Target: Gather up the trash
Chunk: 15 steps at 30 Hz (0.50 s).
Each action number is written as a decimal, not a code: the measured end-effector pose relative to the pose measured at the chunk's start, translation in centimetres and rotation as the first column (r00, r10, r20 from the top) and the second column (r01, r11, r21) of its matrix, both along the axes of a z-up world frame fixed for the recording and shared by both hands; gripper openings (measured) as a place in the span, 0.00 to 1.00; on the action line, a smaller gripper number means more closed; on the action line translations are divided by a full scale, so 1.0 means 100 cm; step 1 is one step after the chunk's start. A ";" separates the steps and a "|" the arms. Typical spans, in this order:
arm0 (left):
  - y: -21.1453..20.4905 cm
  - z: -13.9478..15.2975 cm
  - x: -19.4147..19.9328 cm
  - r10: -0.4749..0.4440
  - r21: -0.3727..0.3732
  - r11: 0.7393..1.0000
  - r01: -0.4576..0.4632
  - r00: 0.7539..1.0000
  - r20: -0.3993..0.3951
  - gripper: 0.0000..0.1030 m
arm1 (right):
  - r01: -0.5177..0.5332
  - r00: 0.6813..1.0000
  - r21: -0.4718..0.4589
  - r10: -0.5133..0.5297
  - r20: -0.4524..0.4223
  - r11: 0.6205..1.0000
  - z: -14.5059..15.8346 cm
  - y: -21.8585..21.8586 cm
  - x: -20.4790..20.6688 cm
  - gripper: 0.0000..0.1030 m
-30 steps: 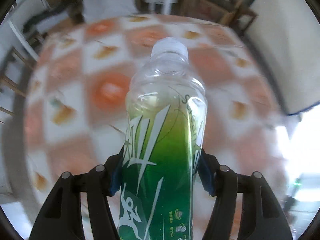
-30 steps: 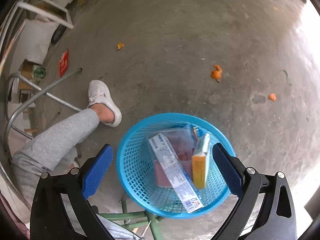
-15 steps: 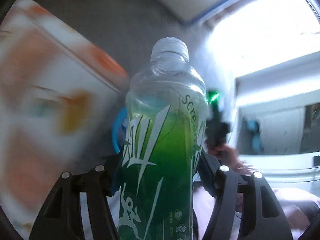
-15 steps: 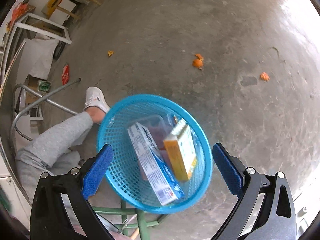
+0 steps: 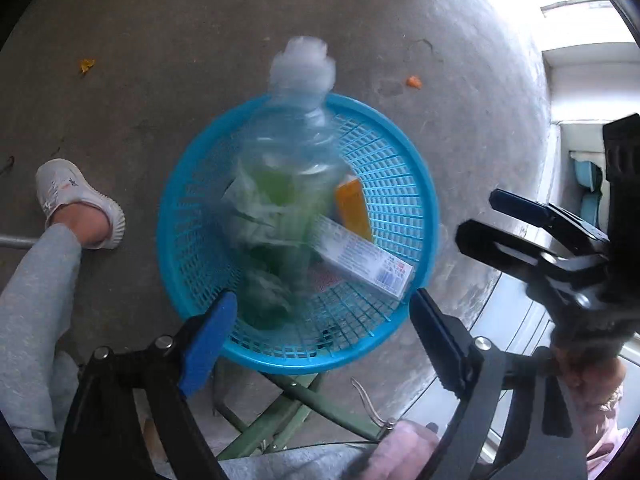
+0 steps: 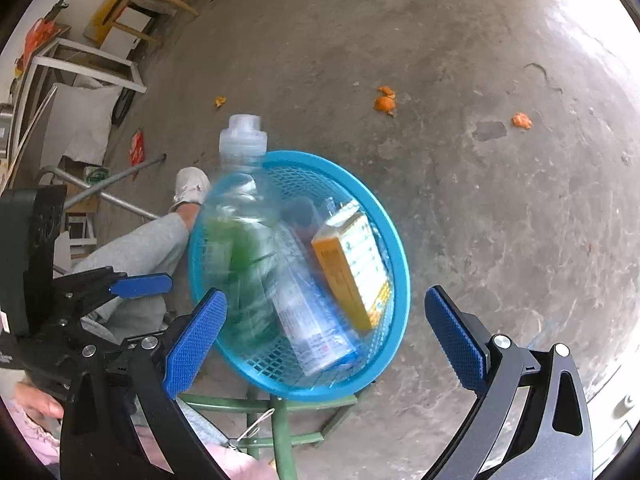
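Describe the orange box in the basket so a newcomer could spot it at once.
Find the round blue mesh basket standing on a green frame over the grey concrete floor. Inside it, among the trash, the orange box leans against the wall on the side away from the person's shoe. Unlike the long white-and-blue carton and the blurred green-labelled bottle next to it, it is short, blocky and bright orange with a pale printed face.

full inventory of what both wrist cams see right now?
basket: 1, blue mesh, on green stand
bottle: 1, clear with green label, blurred, dropping into basket
box: 1, orange, in basket
long carton: 1, white-blue, in basket
peel scraps: several, orange, on floor
furniture frames: several, far left
shoe: 1, white, left of basket
left tongs: open, just released bottle
right tongs: open, empty
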<state>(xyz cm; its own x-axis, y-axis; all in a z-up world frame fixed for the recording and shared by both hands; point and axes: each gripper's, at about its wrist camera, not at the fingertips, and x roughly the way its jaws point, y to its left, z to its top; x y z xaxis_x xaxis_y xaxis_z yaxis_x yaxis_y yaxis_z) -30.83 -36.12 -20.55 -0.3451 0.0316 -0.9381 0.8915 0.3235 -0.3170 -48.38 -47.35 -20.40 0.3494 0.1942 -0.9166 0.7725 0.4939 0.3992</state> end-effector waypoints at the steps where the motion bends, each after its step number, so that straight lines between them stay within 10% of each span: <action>1: 0.000 0.005 -0.002 -0.001 -0.012 1.000 0.001 1.000 -0.001 0.85 | -0.004 1.000 -0.001 0.004 0.001 1.000 0.001 0.000 0.002 0.93; 10: 0.038 0.093 0.008 0.194 -0.132 0.975 -0.181 0.977 0.089 0.90 | -0.046 0.999 -0.041 0.046 0.001 0.998 0.011 0.009 0.033 0.93; 15: 0.058 0.142 -0.003 0.307 -0.269 0.932 -0.244 0.924 0.226 0.93 | -0.053 0.997 -0.086 0.047 -0.066 0.995 0.009 0.027 0.041 0.93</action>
<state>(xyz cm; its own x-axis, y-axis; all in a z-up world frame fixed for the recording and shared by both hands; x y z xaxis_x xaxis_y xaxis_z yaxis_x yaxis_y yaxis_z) -31.15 -30.37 -6.36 -0.0514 -0.2583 -0.9647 0.8382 0.5139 -0.1823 -44.28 -44.66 -19.51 0.2814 0.1281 -0.9510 0.7685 0.5634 0.3033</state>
